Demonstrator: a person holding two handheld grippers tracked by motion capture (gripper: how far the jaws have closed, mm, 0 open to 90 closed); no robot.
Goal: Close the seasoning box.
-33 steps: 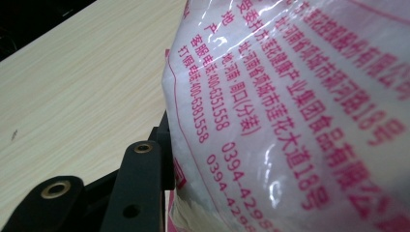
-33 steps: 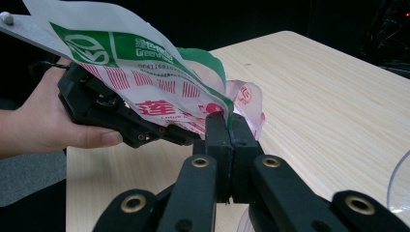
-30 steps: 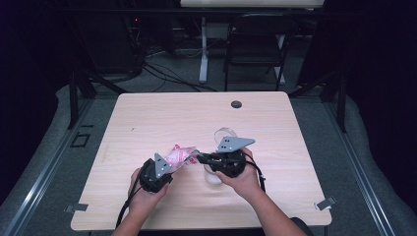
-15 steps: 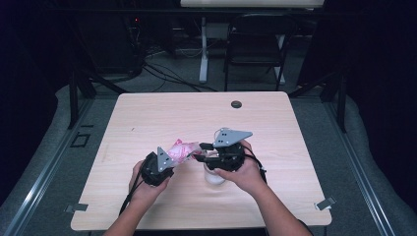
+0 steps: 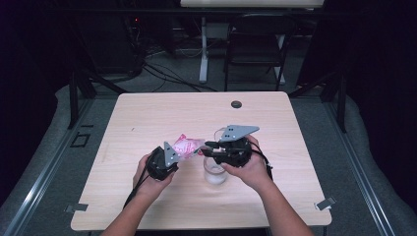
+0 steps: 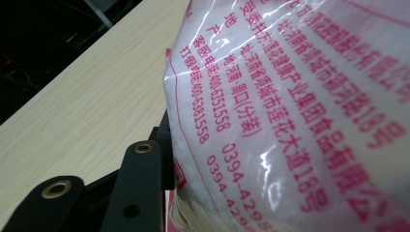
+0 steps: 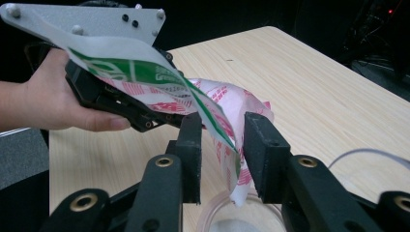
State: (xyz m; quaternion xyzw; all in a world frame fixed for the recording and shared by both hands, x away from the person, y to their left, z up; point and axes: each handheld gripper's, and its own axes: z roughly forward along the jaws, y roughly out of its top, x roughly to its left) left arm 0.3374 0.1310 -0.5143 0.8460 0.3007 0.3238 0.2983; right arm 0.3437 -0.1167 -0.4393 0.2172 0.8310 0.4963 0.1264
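Observation:
A pink-and-white plastic bag (image 5: pixel 187 146) with red print is held above the table, and my left gripper (image 5: pixel 179 152) is shut on its lower end. The bag (image 6: pixel 300 96) presses against my left finger (image 6: pixel 140 183) in the left gripper view. My right gripper (image 5: pixel 209 147) meets the bag from the right. Its jaws have just been closing, and the bag's hanging corner (image 7: pixel 227 104) lies between them with a gap on both sides (image 7: pixel 222 150). A clear glass (image 5: pixel 215 173) stands on the table right below that corner; its rim (image 7: pixel 208 205) shows under the jaws.
The light wooden table (image 5: pixel 147 113) has a black round grommet (image 5: pixel 236 104) near its far edge. A thin clear rim (image 7: pixel 358 154) curves on the table beside my right gripper. A dark chair (image 5: pixel 255 44) and cables stand on the floor beyond the table.
Both grippers and the bag have risen a little and shifted slightly to the right. The glass, hidden under the right hand a second ago, now shows below it.

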